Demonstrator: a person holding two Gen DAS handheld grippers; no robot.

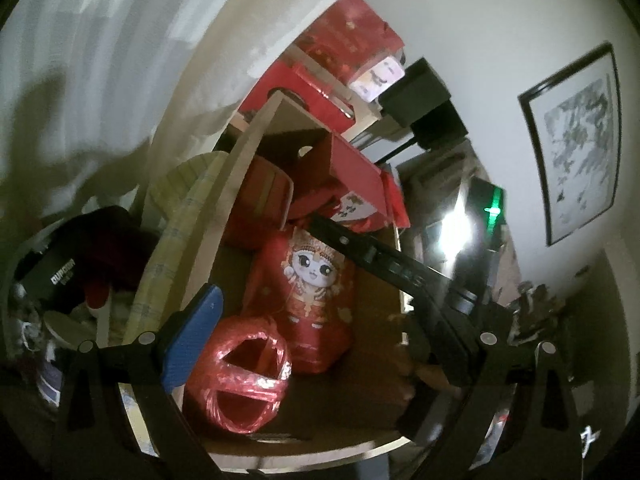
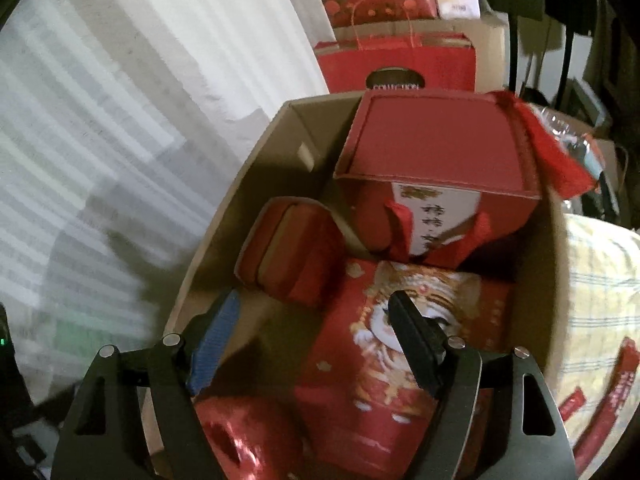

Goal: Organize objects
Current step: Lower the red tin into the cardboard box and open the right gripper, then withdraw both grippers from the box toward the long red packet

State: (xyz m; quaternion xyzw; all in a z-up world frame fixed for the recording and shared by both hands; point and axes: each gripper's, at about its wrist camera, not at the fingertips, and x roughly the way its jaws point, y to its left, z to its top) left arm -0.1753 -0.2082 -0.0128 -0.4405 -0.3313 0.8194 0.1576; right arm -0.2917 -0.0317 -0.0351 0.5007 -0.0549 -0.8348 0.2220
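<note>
An open cardboard box (image 2: 224, 208) holds red things. A red bag printed with a cartoon doll (image 2: 400, 360) lies flat in it, beside a red ribbon roll (image 2: 240, 444). Behind them are a small red pouch-like box (image 2: 288, 240) and a red gift box with a white label (image 2: 436, 152). My right gripper (image 2: 314, 298) hangs open just above the doll bag, nothing between its pads. My left gripper (image 1: 316, 312) is open too, over the ribbon roll (image 1: 240, 380) and doll bag (image 1: 316, 276). The right gripper's black finger (image 1: 372, 256) crosses the left wrist view.
A yellow plaid cloth (image 2: 596, 280) lies against the box's right side and shows as the plaid cloth (image 1: 180, 220) in the left view. Red gift bags (image 2: 400, 64) stand behind the box. A framed picture (image 1: 576, 144) hangs on the white wall. Dark clutter (image 1: 68, 272) sits at left.
</note>
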